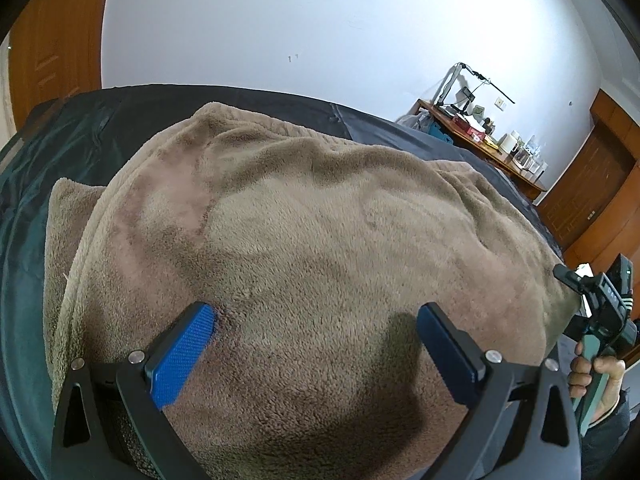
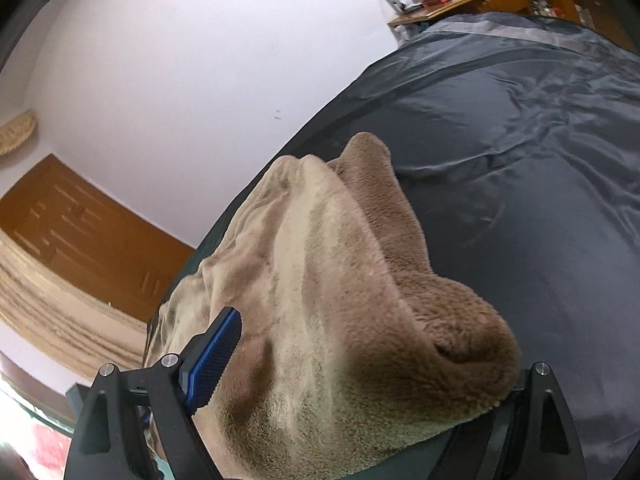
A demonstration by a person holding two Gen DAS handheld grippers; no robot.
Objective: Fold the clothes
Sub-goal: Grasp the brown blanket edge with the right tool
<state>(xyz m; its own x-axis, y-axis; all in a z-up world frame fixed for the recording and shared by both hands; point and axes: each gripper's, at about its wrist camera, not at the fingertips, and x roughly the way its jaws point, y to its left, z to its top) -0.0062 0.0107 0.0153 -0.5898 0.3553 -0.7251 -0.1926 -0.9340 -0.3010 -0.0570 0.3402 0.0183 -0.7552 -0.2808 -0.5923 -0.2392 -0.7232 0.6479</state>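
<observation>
A tan fleece garment (image 1: 312, 208) lies spread over a dark satin bed cover (image 1: 80, 140). My left gripper (image 1: 316, 316) is open wide, both blue pads resting on the fleece near its near edge, nothing pinched. In the right wrist view the same fleece (image 2: 340, 280) is bunched into a ridge with a thick rolled corner. My right gripper (image 2: 360, 344) stands open at that corner; its left finger (image 2: 216, 356) lies beside the fabric and the right finger is hidden under the rolled edge. A hand (image 1: 596, 368) holds the right tool at the garment's right side.
The bed cover (image 2: 520, 160) stretches bare to the right of the garment. A cluttered wooden desk (image 1: 480, 136) stands by the white wall beyond the bed. Wooden doors (image 1: 52, 40) and a wardrobe (image 2: 80, 220) flank the room.
</observation>
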